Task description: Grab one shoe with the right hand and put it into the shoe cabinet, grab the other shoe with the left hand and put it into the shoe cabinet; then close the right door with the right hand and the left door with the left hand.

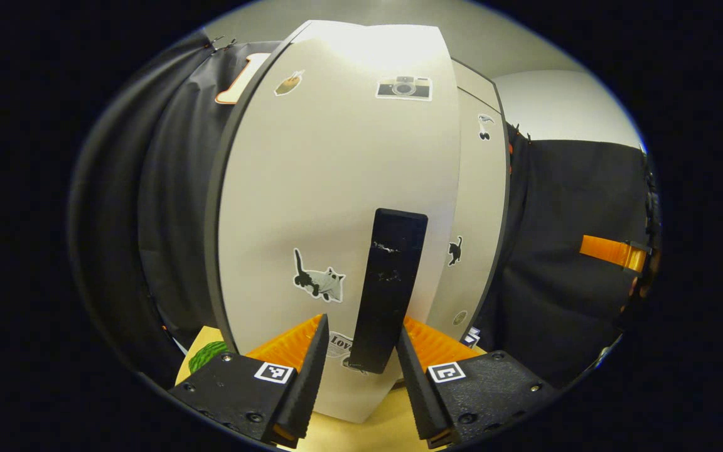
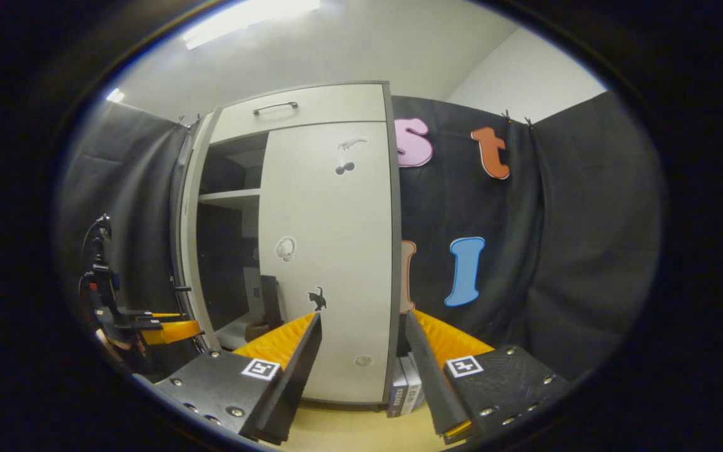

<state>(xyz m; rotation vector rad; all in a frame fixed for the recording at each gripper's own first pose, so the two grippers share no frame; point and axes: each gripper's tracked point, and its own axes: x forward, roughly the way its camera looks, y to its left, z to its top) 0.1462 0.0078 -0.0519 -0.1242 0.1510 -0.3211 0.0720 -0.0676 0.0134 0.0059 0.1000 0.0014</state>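
Left door (image 1: 336, 188) partly open, its black handle (image 1: 390, 289) between the spread fingers of the left hand-held gripper (image 1: 356, 361) (contact unclear) | rigid panel, likely swings lightly; grip or push at handle | right door (image 2: 327, 263) closed, right hand-held gripper (image 2: 361, 351) spread before it.

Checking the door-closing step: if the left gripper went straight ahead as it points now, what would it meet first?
Most likely the black handle on the left door, standing between the left gripper's open fingers; depth is hard to judge.

Ceiling light (image 2: 248, 16) glares; edges warped, perhaps dim.
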